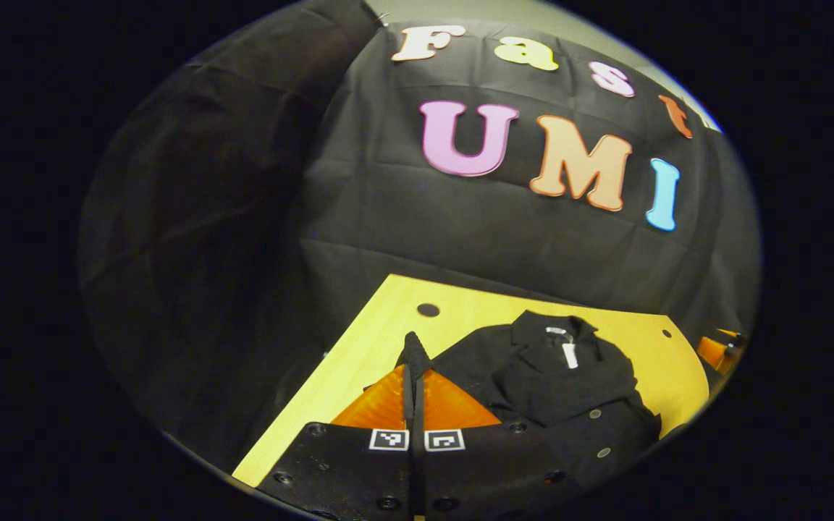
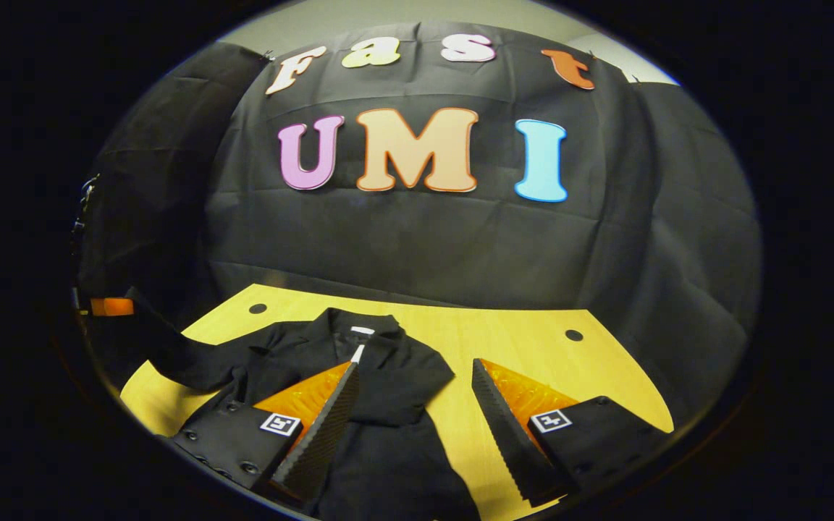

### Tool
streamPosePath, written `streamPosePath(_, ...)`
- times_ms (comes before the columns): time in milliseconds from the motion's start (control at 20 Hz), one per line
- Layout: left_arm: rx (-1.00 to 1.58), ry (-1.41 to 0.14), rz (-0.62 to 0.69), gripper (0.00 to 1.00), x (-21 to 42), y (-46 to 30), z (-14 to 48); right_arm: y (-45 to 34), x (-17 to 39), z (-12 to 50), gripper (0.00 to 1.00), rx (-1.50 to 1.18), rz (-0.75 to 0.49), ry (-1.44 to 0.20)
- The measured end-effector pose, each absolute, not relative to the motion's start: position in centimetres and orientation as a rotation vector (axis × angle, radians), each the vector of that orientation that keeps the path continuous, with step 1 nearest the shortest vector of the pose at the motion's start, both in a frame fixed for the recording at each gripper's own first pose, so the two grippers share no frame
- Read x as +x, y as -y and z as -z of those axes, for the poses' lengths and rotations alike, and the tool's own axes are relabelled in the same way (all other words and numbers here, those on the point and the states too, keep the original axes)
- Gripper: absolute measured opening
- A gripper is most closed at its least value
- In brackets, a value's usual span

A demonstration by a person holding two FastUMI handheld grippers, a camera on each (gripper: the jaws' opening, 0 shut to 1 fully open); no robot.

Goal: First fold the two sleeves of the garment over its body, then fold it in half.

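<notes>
left claw (image 1: 414,354): I see it pressed together, sleeve end apparently pinched
right claw (image 2: 413,405): spread, above jacket (image 2: 388,376)
bench (image 2: 533,347): under jacket

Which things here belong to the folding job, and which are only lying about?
For the job:
- black garment, spread on the table
- left gripper, fingers closed together
- right gripper, fingers apart above the garment

Only there:
- yellow table
- holes in the tabletop

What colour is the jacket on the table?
The jacket is black, lying on the yellow table; it shows best in the right gripper view.
</notes>
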State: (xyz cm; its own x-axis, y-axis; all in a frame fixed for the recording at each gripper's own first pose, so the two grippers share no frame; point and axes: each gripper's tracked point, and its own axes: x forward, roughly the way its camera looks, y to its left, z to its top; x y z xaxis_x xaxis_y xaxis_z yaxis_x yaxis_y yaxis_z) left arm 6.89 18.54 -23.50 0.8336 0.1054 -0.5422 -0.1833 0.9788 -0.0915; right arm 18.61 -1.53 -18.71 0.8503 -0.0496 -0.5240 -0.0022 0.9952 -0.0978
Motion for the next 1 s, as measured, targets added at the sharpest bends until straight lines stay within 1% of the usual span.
streamPosePath(450,-0.103,-0.543,0.052,0.00,12.8,-6.2,21.9,9.8,15.3,18.6,0.99,-0.028,0.120,-0.554)
streamPosePath(750,-0.099,-0.551,0.154,0.00,14.8,1.3,22.3,15.4,13.4,17.8,0.99,0.006,0.186,-0.537)
streamPosePath(1000,-0.093,-0.575,0.210,0.00,15.9,6.8,23.6,18.9,11.2,17.7,0.99,0.016,0.228,-0.539)
